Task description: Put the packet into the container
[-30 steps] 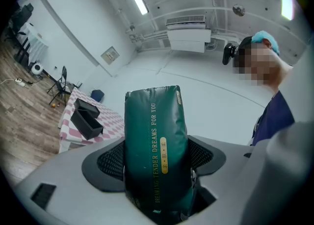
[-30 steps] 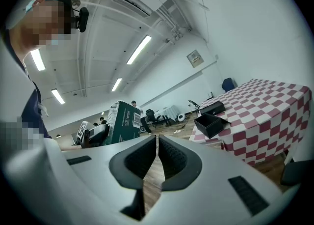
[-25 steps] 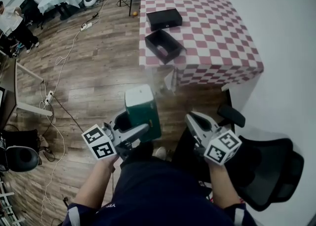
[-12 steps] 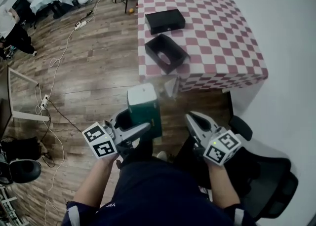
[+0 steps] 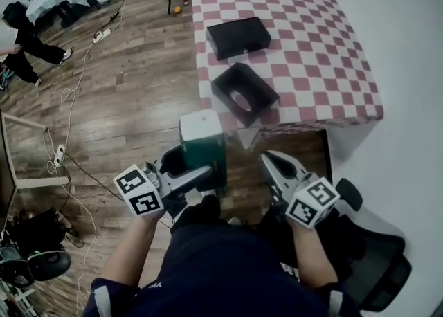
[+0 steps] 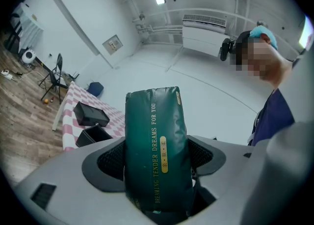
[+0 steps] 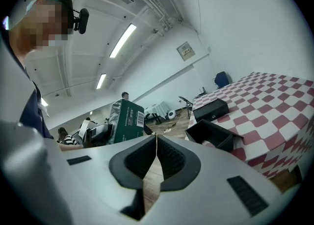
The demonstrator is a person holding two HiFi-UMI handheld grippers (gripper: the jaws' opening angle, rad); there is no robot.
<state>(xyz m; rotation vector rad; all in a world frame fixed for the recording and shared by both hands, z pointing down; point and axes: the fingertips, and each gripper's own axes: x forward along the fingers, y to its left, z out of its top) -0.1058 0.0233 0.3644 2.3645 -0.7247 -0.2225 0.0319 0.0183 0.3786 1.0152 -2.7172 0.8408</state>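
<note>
A dark green packet [image 5: 203, 145] with a white top stands upright in my left gripper [image 5: 188, 167], whose jaws are shut on it; in the left gripper view the packet [image 6: 156, 153] fills the gap between the jaws. My right gripper [image 5: 271, 165] is shut with nothing in it, held beside the left one over my lap. The open black container [image 5: 244, 93] sits at the near edge of the checkered table [image 5: 311, 39], ahead of both grippers. It also shows in the right gripper view as an open black box [image 7: 211, 133].
A closed black box [image 5: 238, 37] lies farther back on the table. A black office chair [image 5: 370, 267] stands at my right. Cables [image 5: 76, 80] trail over the wooden floor at left, where a person [image 5: 28, 39] stands far off.
The table and the container have come nearer and lower in the head view. Both grippers keep their hold and their place before my body.
</note>
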